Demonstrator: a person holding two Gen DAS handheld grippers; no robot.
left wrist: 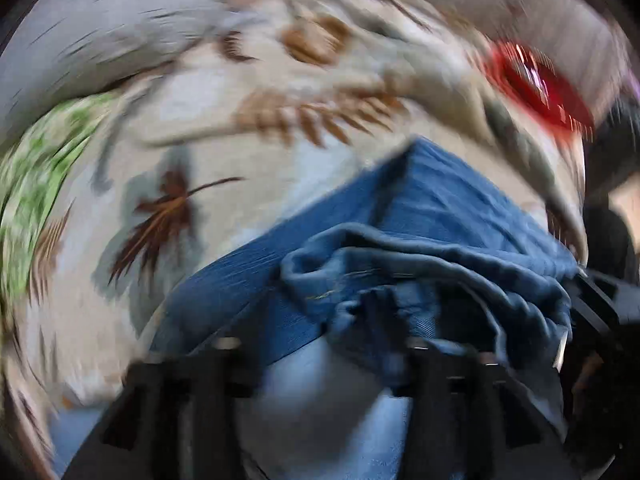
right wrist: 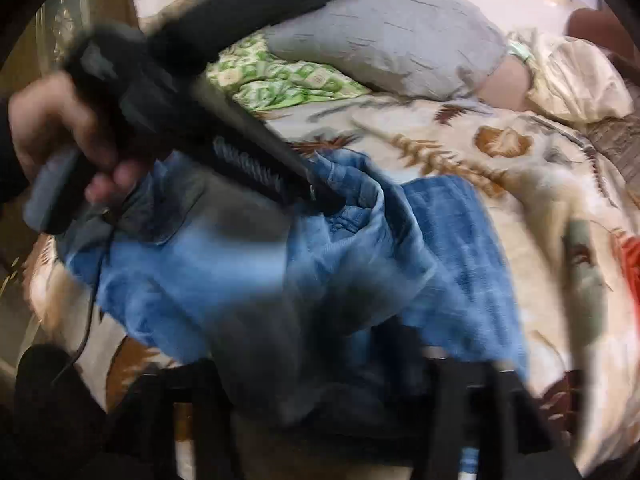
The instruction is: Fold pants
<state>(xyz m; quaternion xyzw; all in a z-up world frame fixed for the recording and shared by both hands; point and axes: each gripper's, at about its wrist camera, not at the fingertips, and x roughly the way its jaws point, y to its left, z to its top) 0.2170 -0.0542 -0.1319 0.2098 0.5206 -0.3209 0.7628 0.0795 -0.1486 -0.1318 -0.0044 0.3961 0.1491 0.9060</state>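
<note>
Clearly both hand-held grippers, left (left wrist: 320, 364) and right (right wrist: 320, 376), stand apart (frames blurred) over bunched blue pants (left wrist: 440, 216).

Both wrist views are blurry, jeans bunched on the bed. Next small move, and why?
Probably draw both grippers clear, then re-grasp an edge to flatten. The jeans lie half-folded and bunched on the bedspread; the left gripper and right gripper stand open, denim loose between them.

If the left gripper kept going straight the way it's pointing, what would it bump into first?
Most likely the bunched blue jeans, which lie right ahead of the left gripper, on the leaf-patterned bedspread. Blur makes depth uncertain.
</note>
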